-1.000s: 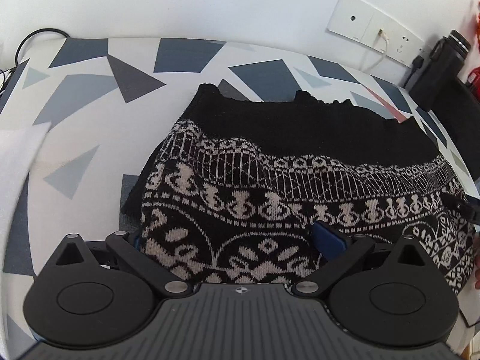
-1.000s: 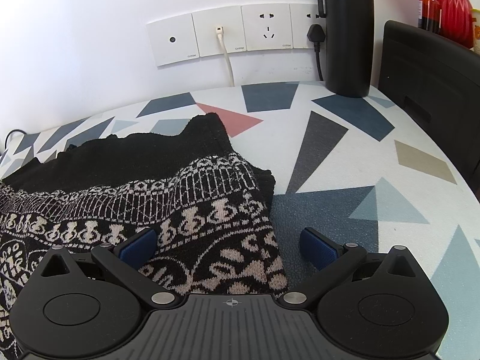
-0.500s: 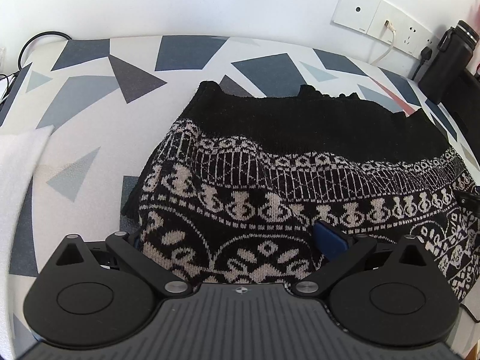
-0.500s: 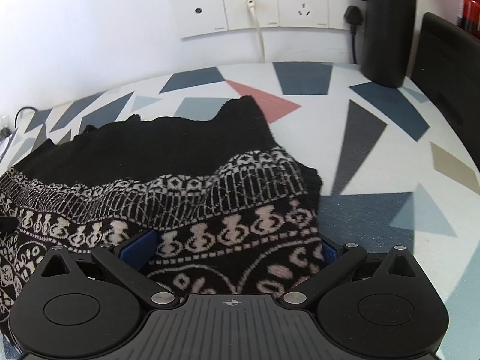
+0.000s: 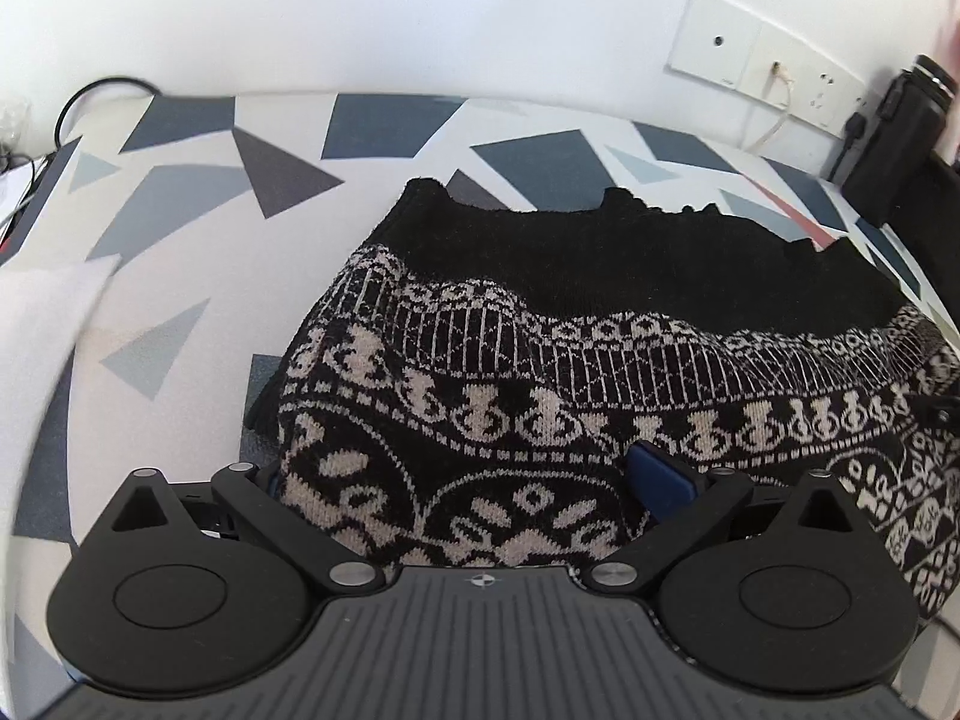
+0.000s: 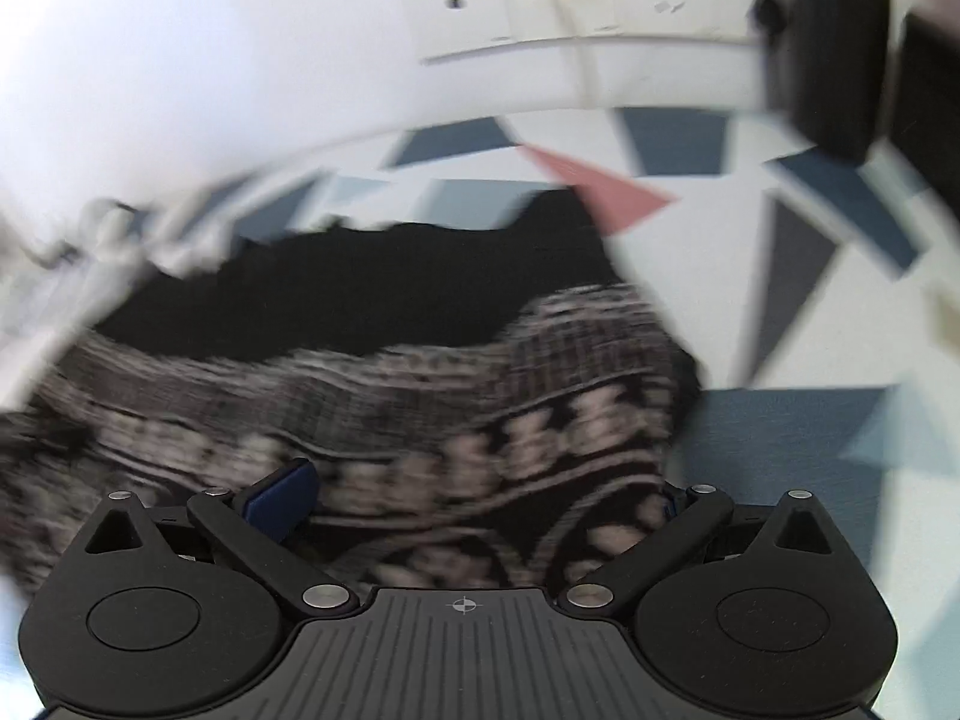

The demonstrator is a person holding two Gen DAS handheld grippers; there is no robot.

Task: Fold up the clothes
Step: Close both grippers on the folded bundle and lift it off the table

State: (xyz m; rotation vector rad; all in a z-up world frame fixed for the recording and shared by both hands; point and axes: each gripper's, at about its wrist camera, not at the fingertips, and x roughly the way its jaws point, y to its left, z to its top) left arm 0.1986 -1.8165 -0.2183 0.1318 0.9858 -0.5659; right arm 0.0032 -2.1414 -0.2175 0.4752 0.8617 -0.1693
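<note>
A black sweater with a cream knitted pattern (image 5: 600,300) lies folded on the table (image 5: 198,240), which has a triangle-print cover. My left gripper (image 5: 465,480) is open wide at the sweater's near left edge. The patterned fabric fills the gap and covers most of the left finger. In the right wrist view, which is motion-blurred, the sweater (image 6: 420,300) fills the left and middle. My right gripper (image 6: 474,501) is open around its near right corner. The cloth hides most of the right finger, while the blue left pad (image 6: 282,498) rests over the pattern.
Wall sockets (image 5: 762,54) with a white cable sit on the back wall. A black bottle (image 5: 900,132) stands at the back right next to a dark box (image 5: 936,210). Something white and soft (image 5: 36,348) lies at the left edge. A black cable (image 5: 90,96) loops at the back left.
My right gripper has slid left, so the sweater's right corner now sits between its fingers instead of beside them. It is still moving. The left gripper has barely shifted.
</note>
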